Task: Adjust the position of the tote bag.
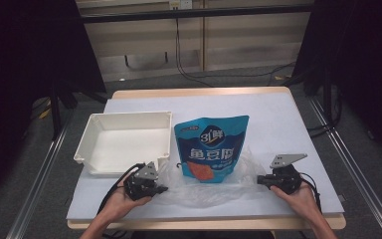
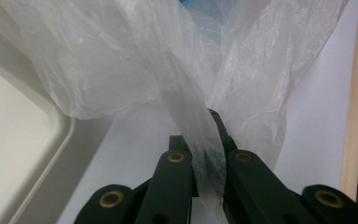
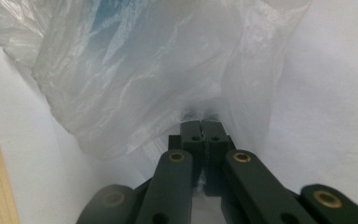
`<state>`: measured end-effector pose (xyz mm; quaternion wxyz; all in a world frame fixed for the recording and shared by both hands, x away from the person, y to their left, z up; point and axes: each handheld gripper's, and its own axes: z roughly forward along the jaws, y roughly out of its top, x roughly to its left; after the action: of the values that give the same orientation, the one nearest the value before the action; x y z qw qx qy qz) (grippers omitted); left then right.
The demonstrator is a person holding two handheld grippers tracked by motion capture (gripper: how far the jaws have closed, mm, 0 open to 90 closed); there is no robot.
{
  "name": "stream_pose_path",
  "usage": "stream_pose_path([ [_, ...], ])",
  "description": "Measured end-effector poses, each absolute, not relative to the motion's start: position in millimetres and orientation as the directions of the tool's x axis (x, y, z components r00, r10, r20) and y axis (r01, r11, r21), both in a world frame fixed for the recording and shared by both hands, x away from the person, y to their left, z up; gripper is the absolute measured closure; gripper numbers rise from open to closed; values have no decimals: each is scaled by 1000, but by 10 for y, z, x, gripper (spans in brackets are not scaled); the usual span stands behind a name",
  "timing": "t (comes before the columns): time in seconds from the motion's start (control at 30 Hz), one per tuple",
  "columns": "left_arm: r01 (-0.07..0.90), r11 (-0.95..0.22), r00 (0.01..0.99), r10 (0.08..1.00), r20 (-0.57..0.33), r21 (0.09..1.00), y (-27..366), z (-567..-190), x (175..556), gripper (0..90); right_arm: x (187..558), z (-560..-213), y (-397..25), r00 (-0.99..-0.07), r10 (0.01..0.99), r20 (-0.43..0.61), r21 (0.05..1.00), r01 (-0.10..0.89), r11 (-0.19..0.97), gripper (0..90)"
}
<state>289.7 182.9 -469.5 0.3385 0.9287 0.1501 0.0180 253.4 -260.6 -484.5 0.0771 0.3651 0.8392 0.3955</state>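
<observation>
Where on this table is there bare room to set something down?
Free: the far strip of the table beyond the white tray and blue pouch, and the right side past the pouch. Crowded: the near edge, where the left gripper and right gripper pinch the clear plastic bag.

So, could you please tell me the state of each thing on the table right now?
Tray: upright, nothing in it.
Snack pouch: sealed, lying flat, lower end on the plastic bag.
Plastic bag: crumpled, pinched at both sides.
Left hand-held gripper: shut on the plastic bag.
Right hand-held gripper: shut on the plastic bag.
</observation>
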Motion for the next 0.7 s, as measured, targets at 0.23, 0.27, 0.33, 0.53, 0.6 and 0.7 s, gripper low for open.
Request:
stream_pose_path([
  [0.23,299,-691,944,317,-95,658,1906,-4675,2877,801,2480,-4791,-2633,-726,668,166,745,536,397,803],
  [0.27,311,-673,939,325,-109,671,1921,-4671,2865,780,2467,-4758,-2658,-719,677,161,754,532,385,772],
  [0.33,323,-651,934,334,-123,687,1961,-4637,2844,729,2434,-4683,-2718,-721,670,176,779,518,353,733],
  [0.53,328,-612,927,354,-121,719,2043,-4524,2774,583,2292,-4510,-2786,-720,667,190,829,481,283,564],
  [0.6,338,-588,922,366,-131,735,2097,-4508,2750,540,2223,-4471,-2787,-722,667,185,841,467,272,511],
  [0.7,347,-568,914,382,-135,746,2186,-4485,2721,501,2156,-4435,-2794,-722,667,183,855,452,256,472],
])
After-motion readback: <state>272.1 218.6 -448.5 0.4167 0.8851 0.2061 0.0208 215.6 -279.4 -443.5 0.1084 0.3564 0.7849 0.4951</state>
